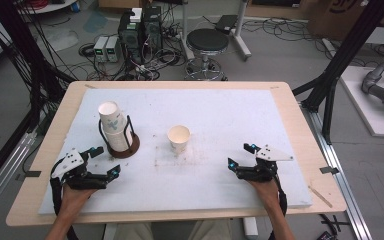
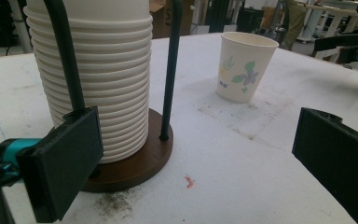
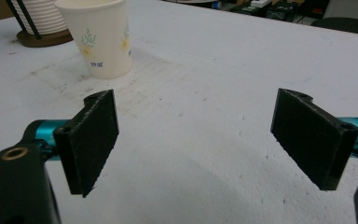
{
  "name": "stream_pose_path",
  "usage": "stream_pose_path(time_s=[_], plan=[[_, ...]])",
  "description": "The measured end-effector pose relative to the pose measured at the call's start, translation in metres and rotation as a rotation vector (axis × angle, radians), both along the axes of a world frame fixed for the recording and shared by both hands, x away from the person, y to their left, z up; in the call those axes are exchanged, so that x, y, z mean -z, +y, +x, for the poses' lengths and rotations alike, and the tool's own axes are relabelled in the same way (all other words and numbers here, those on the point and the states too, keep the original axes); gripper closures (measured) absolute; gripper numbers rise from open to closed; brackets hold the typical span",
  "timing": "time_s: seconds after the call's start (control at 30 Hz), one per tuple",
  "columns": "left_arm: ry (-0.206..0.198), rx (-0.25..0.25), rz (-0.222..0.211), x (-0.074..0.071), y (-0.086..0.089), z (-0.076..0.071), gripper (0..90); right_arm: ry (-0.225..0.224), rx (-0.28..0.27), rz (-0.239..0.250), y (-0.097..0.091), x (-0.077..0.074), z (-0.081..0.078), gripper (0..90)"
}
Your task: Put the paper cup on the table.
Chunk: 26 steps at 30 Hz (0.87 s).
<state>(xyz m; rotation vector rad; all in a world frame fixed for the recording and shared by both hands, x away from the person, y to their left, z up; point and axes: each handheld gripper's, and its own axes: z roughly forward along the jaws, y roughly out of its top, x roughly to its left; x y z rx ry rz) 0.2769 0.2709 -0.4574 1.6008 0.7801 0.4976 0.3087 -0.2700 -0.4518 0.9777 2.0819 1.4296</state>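
Both grippers, left [image 1: 106, 161] and right [image 1: 241, 155], gape wide before an upright floral paper cup [image 1: 179, 138].

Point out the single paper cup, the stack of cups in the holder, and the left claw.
single paper cup [image 1: 179, 139], high view, on its side wall.
stack of cups [image 2: 98, 79], left gripper view, on the ribbed rims.
left claw [image 1: 105, 161], high view, midway between its fingertips.

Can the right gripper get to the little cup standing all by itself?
Probably yes. The right gripper has its jaws wide open and holds nothing, and only bare white table lies between it and the lone paper cup. The cup holder stands off to the side, out of the way.
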Motion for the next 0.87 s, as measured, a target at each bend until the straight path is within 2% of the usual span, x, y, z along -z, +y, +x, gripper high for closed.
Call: stream_pose_path(time_s=[0.7, 0.87], plan=[[0.002, -0.001, -0.004, 0.0001, 0.0004, 0.0002, 1.8, -0.007, 0.004, -0.001, 0.0001, 0.0003, -0.001, 15.3], [0.001, -0.001, -0.001, 0.0001, 0.0001, 0.0001, 1.8, -0.005, 0.008, 0.011, -0.001, 0.0004, -0.0012, 15.3]])
